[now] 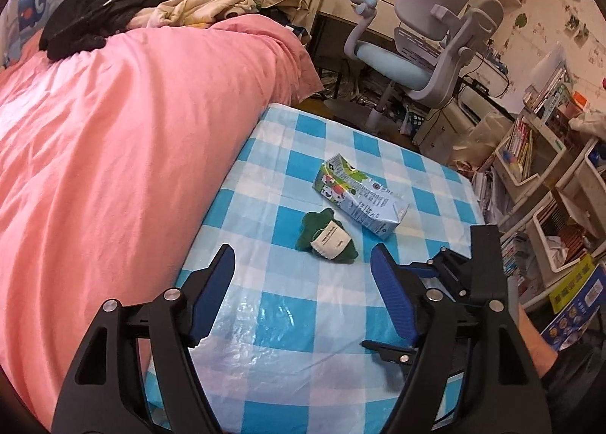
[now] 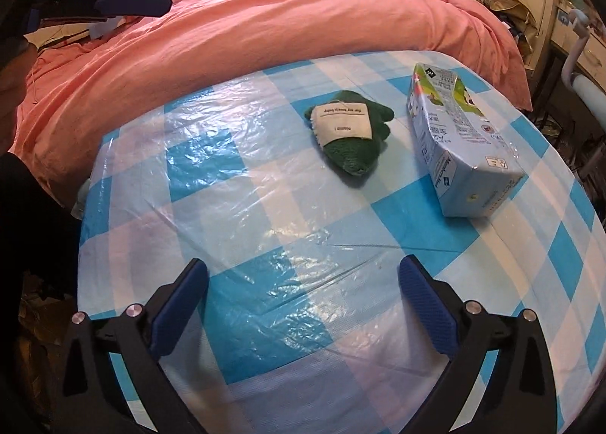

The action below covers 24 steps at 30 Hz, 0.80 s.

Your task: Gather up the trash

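One flattened light-blue and green cardboard milk carton [image 2: 464,146] lies on its side on the blue-and-white checked plastic tablecloth [image 2: 265,206], just beside one dark green plush toy with a white paper label [image 2: 350,132]; the two look slightly apart. Both lie ahead of the left gripper [image 1: 303,271] and the right gripper [image 2: 303,282], untouched. Each gripper's blue-padded jaws are spread wide with nothing between them. A pink quilt [image 1: 113,130] borders the table, and white bins of books [image 1: 526,153] stand beyond.
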Motion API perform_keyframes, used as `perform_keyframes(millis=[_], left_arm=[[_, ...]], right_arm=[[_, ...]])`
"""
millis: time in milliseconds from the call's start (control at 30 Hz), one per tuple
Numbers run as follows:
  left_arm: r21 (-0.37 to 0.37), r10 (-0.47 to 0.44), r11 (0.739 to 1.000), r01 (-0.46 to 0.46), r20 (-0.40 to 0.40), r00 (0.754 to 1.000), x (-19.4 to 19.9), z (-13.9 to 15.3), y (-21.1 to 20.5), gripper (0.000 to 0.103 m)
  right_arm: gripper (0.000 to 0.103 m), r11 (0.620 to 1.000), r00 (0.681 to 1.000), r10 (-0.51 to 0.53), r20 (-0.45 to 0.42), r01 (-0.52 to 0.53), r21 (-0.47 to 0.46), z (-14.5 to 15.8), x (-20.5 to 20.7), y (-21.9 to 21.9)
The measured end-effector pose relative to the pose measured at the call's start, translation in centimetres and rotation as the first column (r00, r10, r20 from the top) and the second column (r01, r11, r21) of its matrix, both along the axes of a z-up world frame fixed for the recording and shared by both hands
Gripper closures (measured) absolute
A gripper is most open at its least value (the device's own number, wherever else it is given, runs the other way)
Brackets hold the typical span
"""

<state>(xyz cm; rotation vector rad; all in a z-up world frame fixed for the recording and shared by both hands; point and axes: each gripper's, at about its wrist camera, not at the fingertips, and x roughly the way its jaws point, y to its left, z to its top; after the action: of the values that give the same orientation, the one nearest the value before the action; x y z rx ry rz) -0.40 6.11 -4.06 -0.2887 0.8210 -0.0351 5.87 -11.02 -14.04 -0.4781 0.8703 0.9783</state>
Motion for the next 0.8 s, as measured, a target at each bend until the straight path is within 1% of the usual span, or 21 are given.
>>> perform_keyframes(millis=[100, 233, 400, 500, 667, 800], left_arm=[[-0.002, -0.012, 1.000, 0.012, 0.009, 1.000, -0.2, 0.2, -0.2, 0.031], [0.015, -0.014, 1.000, 0.014, 0.027, 1.000, -0.6, 0.7, -0.3, 0.029], [0.001, -0.017, 1.000, 0.017, 0.037, 0.999, -1.0, 1.2, 0.2, 0.027], [0.014, -0.023, 1.000, 0.022, 0.038, 0.999, -1.3, 1.3, 0.4, 0.025], [-0.005, -0.027, 1.000, 0.027, 0.031, 0.999, -1.5, 1.4, 1.0, 0.023], [-0.006, -0.030, 1.000, 0.030, 0.037, 0.999, -1.6, 1.7, 1.3, 0.022]], right_arm=[[0.006, 1.000, 1.000, -0.001, -0.002, 0.001, -0.001, -0.1, 0.4, 0.2], [0.006, 1.000, 1.000, -0.001, -0.002, 0.001, 0.000, -0.1, 0.4, 0.2], [0.006, 1.000, 1.000, 0.000, -0.002, 0.000, -0.001, -0.1, 0.3, 0.2], [0.006, 1.000, 1.000, 0.000, -0.002, 0.000, -0.001, -0.1, 0.3, 0.2], [0.006, 1.000, 1.000, -0.001, -0.002, 0.001, -0.001, 0.0, 0.3, 0.2], [0.006, 1.000, 1.000, 0.000, -0.002, 0.000, -0.001, 0.0, 0.3, 0.2]])
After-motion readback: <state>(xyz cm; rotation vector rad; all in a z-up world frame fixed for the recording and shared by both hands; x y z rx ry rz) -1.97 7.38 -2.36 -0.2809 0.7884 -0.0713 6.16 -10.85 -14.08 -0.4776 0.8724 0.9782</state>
